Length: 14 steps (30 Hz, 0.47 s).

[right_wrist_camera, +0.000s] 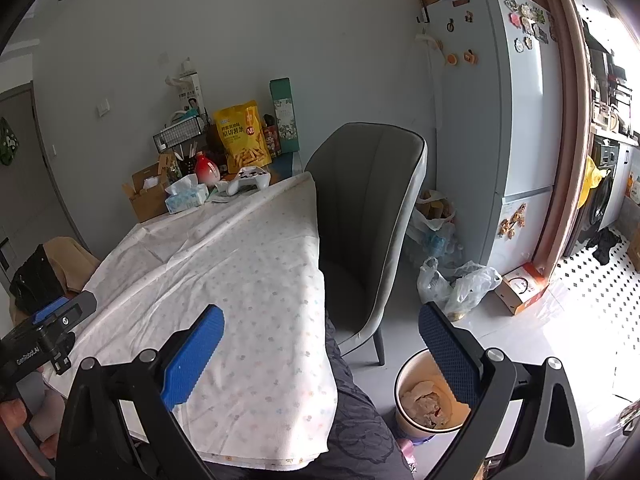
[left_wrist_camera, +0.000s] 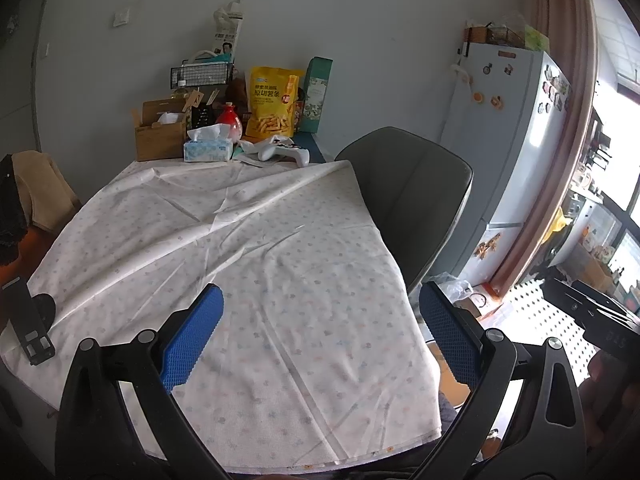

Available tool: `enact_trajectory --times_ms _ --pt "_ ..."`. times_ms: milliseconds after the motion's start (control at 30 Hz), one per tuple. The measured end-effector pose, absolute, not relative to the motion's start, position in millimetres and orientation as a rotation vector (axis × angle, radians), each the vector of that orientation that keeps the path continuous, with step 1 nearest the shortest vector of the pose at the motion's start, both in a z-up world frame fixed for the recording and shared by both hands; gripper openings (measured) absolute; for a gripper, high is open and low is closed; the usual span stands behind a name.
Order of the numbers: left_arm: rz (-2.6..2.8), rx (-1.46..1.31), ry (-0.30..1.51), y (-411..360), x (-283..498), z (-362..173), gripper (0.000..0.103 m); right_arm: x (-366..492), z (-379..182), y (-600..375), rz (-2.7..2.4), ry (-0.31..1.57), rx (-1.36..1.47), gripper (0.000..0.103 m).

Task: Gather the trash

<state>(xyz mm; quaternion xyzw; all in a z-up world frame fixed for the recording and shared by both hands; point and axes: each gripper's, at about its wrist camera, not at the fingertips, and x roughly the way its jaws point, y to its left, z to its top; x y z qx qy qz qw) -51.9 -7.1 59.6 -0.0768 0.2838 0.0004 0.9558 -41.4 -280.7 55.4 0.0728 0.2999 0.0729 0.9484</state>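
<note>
I note both grippers, left (left_wrist_camera: pixel 320 332) and right (right_wrist_camera: pixel 320 336), fingers released; my right finger (right_wrist_camera: pixel 450 354) partly hides the bin (right_wrist_camera: pixel 412 376).

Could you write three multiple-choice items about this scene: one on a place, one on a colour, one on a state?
1. Where is the trash bin?
A. on the table
B. on the floor right of the table
C. on the chair

2. What colour is the snack bag?
A. yellow
B. green
C. black

3. How are the left gripper and right gripper?
A. both shut
B. one holds trash
C. both open, empty

Answers: B, it stands on the floor near the chair; A, its front is yellow; C, blue pads stand apart with nothing between.
</note>
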Motion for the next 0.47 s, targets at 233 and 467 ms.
enact_trajectory --times_ms 233,467 --pt "-0.001 -0.155 0.580 -6.6 -51.6 59.4 0.097 -41.2 54.7 -280.4 0.148 0.611 0.146 0.095" --pt "0.012 -0.163 0.592 -5.5 -46.5 56.2 0.097 -36.7 45.4 -281.5 0.137 0.622 0.142 0.095"
